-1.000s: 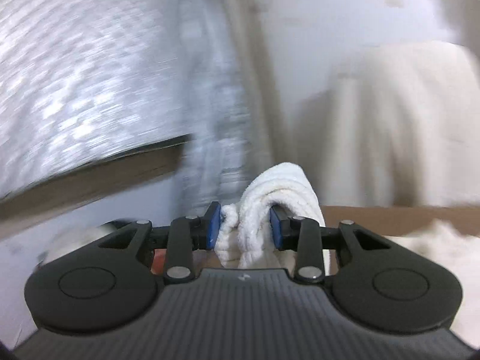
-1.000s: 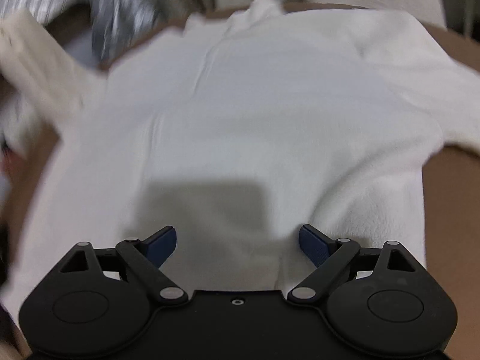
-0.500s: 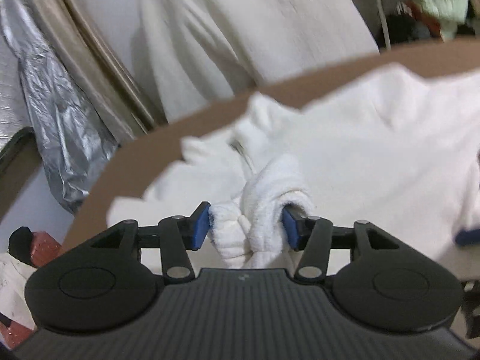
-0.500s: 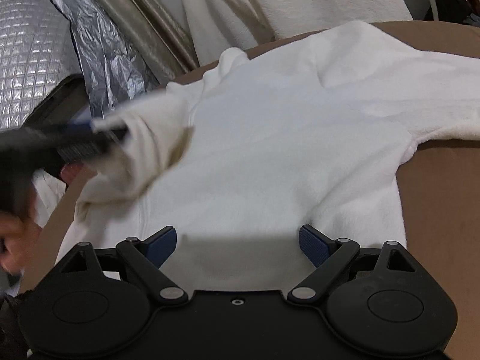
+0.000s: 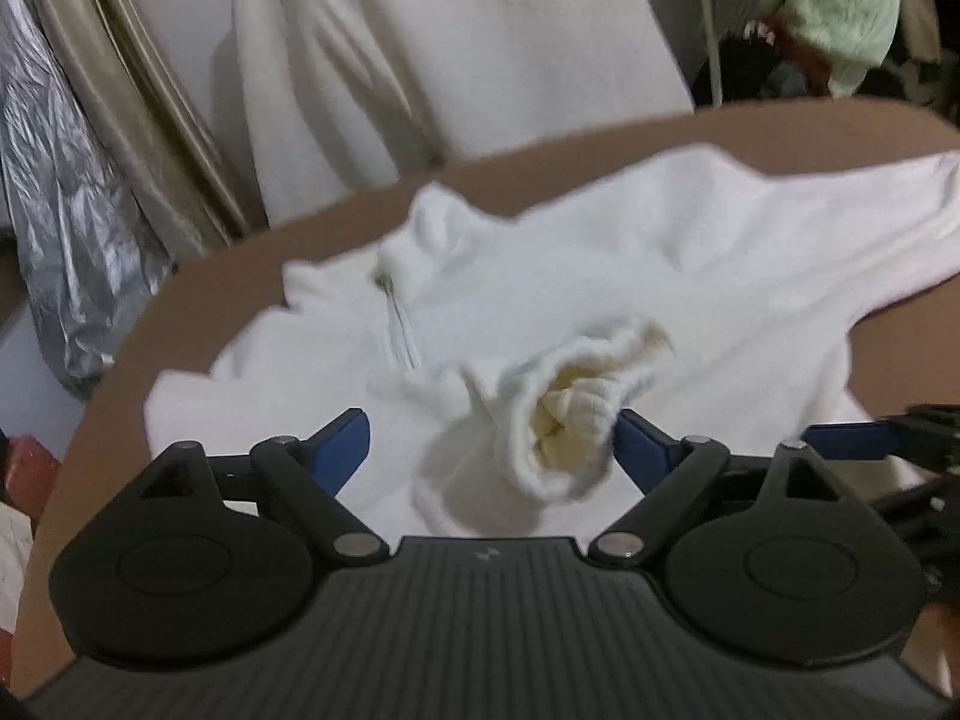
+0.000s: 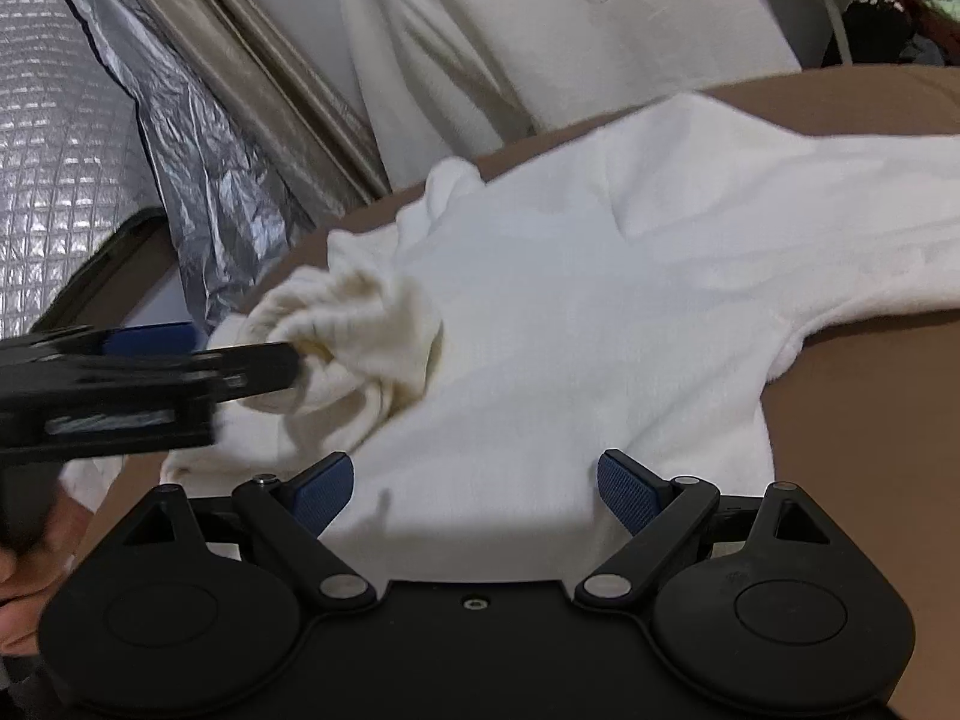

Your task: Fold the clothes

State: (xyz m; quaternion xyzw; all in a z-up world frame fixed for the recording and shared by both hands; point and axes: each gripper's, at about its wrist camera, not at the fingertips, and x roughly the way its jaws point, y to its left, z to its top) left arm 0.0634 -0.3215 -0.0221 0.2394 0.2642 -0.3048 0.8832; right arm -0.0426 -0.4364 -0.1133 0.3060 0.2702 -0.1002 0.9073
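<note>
A white fleece sweater [image 6: 600, 312] lies spread flat on a brown table [image 6: 870, 396], its collar and short zipper toward the far edge, where pale curtains and a silver quilted sheet [image 6: 54, 138] hang just beyond. One sleeve stretches out toward the table's right edge. The other sleeve has been brought in over the chest, and its ribbed cuff [image 5: 570, 414] sits bunched in a loose roll near the sweater's left side.

The left gripper [image 5: 489, 438] is letting that cuff go. Its jaws are opening and already stand wide; the cuff lies between them, leaning against the right-hand blue pad while the other pad is clear of the cloth. Nothing is pinched any more.

The right gripper [image 6: 474, 483] hovers low over the sweater's near hem with its jaws spread wide and nothing between them; whether its pads brush the fabric cannot be told.

To do this release well, the left gripper would best back straight out once both pads are free, so the soft cuff does not snag and drag the sleeve off the chest. The cuff looks crumpled rather than flat, so a light press or tug to smooth it across the body would likely help before the next fold. The thick fleece seems springy and may unroll by itself.
</note>
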